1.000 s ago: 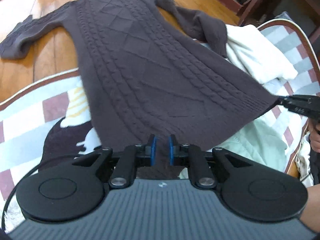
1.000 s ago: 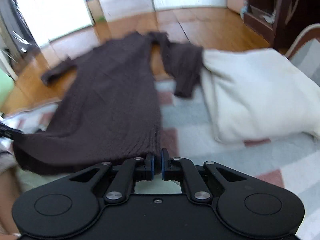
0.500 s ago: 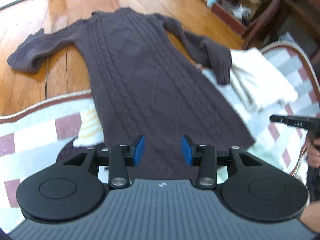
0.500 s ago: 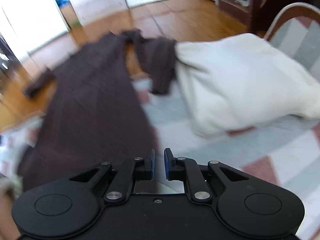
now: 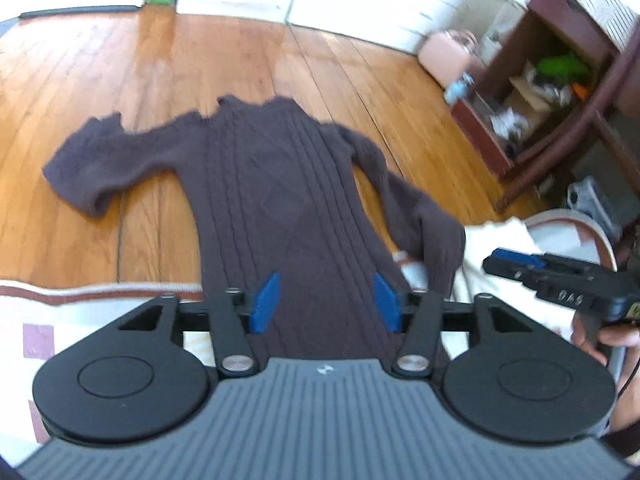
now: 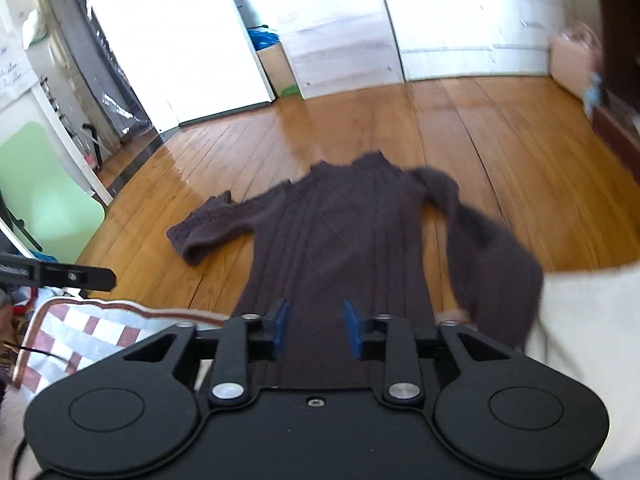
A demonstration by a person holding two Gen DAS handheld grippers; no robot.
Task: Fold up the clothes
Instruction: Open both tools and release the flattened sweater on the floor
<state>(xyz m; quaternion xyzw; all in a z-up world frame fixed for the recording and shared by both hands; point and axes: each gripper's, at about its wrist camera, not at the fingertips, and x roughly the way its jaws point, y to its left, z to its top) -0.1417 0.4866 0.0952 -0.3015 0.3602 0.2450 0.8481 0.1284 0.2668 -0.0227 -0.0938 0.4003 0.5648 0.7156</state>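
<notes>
A long dark brown cable-knit sweater (image 5: pixel 288 200) lies flat, collar far, on the wood floor, its hem end over the checked blanket. It also shows in the right wrist view (image 6: pixel 344 248). Its left sleeve stretches out to the left; its right sleeve (image 5: pixel 432 232) lies folded down over a white garment (image 5: pixel 496 248). My left gripper (image 5: pixel 326 304) is open and empty above the sweater's lower body. My right gripper (image 6: pixel 316 328) is open and empty above the same part; it also shows at the right of the left wrist view (image 5: pixel 520 266).
A red, white and grey checked blanket (image 6: pixel 80 332) lies under the near end. A dark wooden shelf unit (image 5: pixel 552 92) with clutter stands at the far right. A green chair seat (image 6: pixel 40 192) is at the left. White cabinets line the far wall.
Both grippers let go of the sweater's hem, opened, and lifted up and back. The sweater now lies flat with its hem down on the blanket.
</notes>
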